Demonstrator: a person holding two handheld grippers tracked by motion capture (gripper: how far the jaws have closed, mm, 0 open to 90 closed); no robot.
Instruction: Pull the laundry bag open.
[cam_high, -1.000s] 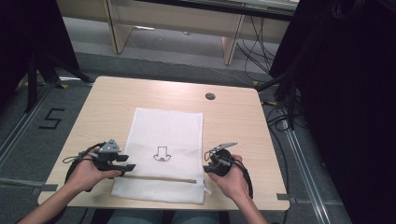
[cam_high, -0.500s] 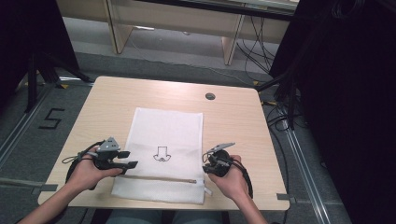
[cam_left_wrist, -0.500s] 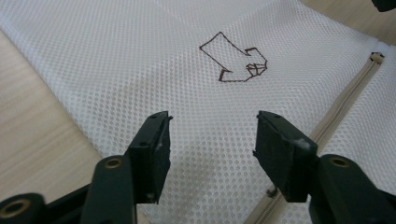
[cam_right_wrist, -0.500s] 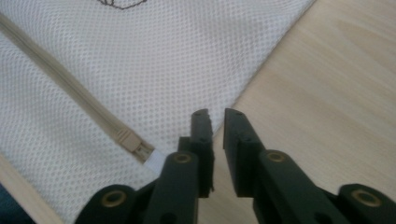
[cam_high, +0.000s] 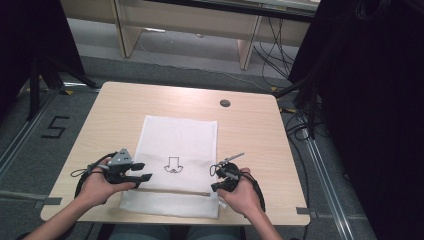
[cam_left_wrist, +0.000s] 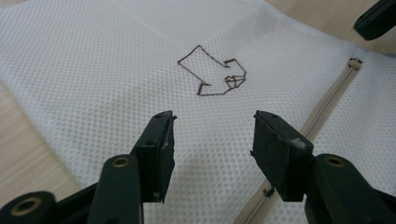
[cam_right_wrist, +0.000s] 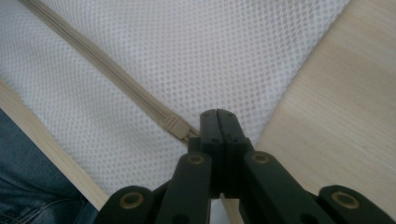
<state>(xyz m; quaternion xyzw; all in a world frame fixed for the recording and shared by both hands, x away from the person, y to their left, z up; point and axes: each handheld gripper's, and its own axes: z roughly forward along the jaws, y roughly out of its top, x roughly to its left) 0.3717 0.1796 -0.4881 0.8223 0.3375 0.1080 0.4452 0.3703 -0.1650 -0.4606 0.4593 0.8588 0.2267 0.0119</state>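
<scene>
From above, the white mesh bag (cam_high: 175, 165) lay flat on the counter (cam_high: 250, 130), its zipper (cam_high: 170, 191) running crosswise near your edge, with the slider end at your right. Your right gripper (cam_high: 216, 186) sat at that end, far nearer than the left gripper (cam_high: 141, 171) by the bag's left edge.

In the left gripper view, your fingers (cam_left_wrist: 159, 144) stood released over the mesh, nothing between them, the zipper (cam_left_wrist: 322, 116) passing off to their right.

In the right gripper view, your fingers (cam_right_wrist: 217, 128) had just been closing and were clenched, the slider (cam_right_wrist: 176, 126) just beside their tips; whether the pull tab was caught, I cannot tell. The zipper's (cam_right_wrist: 93, 60) long axis ran away up-left, so any pull had to follow that line.
</scene>
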